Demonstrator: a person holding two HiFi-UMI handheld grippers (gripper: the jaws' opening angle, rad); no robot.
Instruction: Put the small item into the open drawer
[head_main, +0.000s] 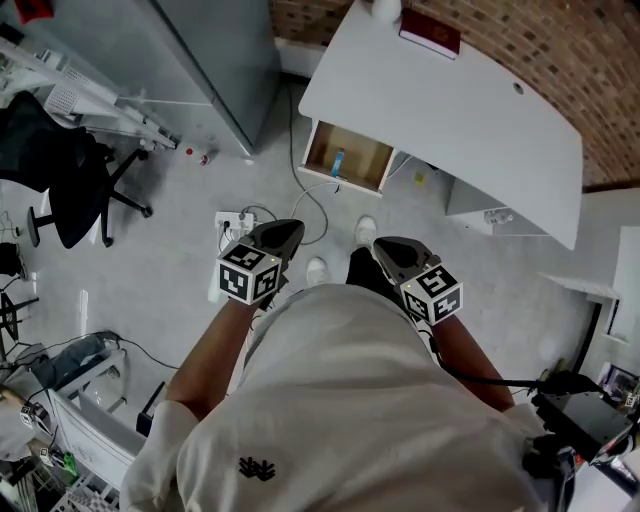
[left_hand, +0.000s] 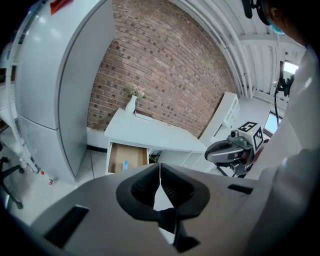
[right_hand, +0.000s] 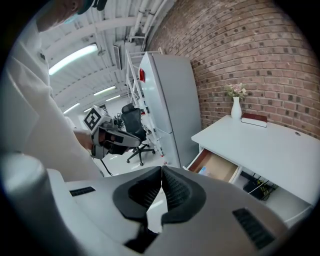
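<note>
1. While I stand well back from the white worktop (head_main: 450, 110), both pairs of fingers are pressed together with nothing between them. The left gripper (left_hand: 160, 169) shows its pads meeting along a thin seam, and the right gripper (right_hand: 161, 176) shows the same. Both are held close in front of my body, side by side and apart from each other.
2. A small blue item (head_main: 338, 160) lies inside the open drawer (head_main: 366, 152), far ahead of my fingertips and well apart from both grippers. It sits on the drawer's brown bottom, under the near edge of the worktop. It is too small for me to say what it is.
3. With the item in the drawer and my fingers empty, I judge the placing step done. I am standing clear rather than carrying anything. I see no other small thing near either pair of fingers that waits to be picked up.
4. If anything more is wanted, the likely move is shutting the drawer.
   - I would have to step forward and bring one gripper down and ahead until its closed fingers meet the drawer's front panel.
   - Then I would push squarely so the drawer slides straight.
   - Fetching another item instead would need the fingers spread apart first.
5. A power strip (head_main: 235, 222) and its cables lie on the floor just below and ahead of my left fingers, between me and the drawer. Any step forward should go round them.
</note>
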